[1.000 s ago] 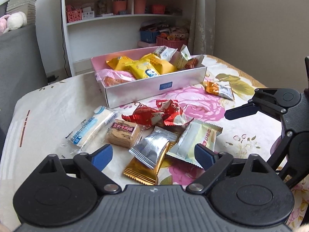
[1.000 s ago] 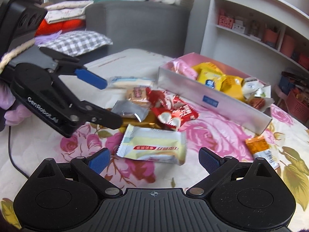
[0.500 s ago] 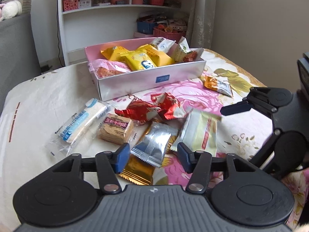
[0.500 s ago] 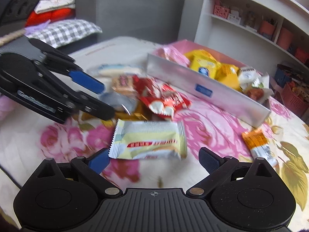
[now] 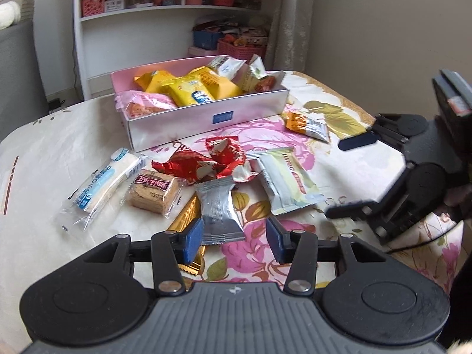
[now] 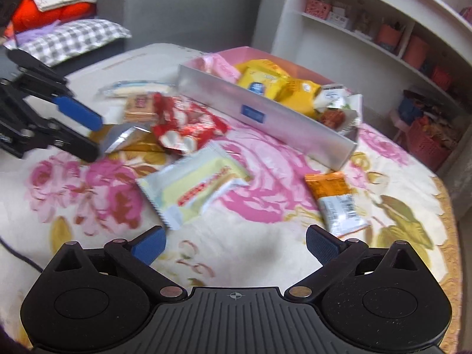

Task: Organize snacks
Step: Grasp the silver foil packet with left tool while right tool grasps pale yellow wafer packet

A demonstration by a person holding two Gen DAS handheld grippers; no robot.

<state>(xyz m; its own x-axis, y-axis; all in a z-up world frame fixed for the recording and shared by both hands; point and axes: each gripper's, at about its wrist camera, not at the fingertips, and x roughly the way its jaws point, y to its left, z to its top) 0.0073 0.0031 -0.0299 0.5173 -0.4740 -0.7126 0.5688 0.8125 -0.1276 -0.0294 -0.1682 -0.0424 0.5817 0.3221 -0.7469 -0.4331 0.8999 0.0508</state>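
Observation:
A pink-lined white box (image 5: 206,124) (image 6: 280,124) at the back of the table holds several yellow and pink snack packs. Loose snacks lie in front of it: a silver pack (image 5: 219,211) (image 6: 124,140), a gold pack (image 5: 183,221), red wrappers (image 5: 206,165) (image 6: 185,129), a pale green pack (image 5: 287,183) (image 6: 194,188), a biscuit pack (image 5: 153,190), a white-blue pack (image 5: 103,183) and an orange pack (image 5: 306,122) (image 6: 336,197). My left gripper (image 5: 234,239) is part open, its pads either side of the silver pack's near end. My right gripper (image 6: 234,244) is wide open and empty, near the pale green pack.
The table has a floral cloth (image 6: 265,236). A white shelf unit (image 5: 177,8) with baskets stands behind it, a grey sofa (image 6: 177,8) with cushions to the left. A beige wall (image 5: 383,29) is on the right.
My left gripper has narrowed from wide open and moved down to the silver pack. My right gripper has swung right; the pale green pack now lies left of its centre.

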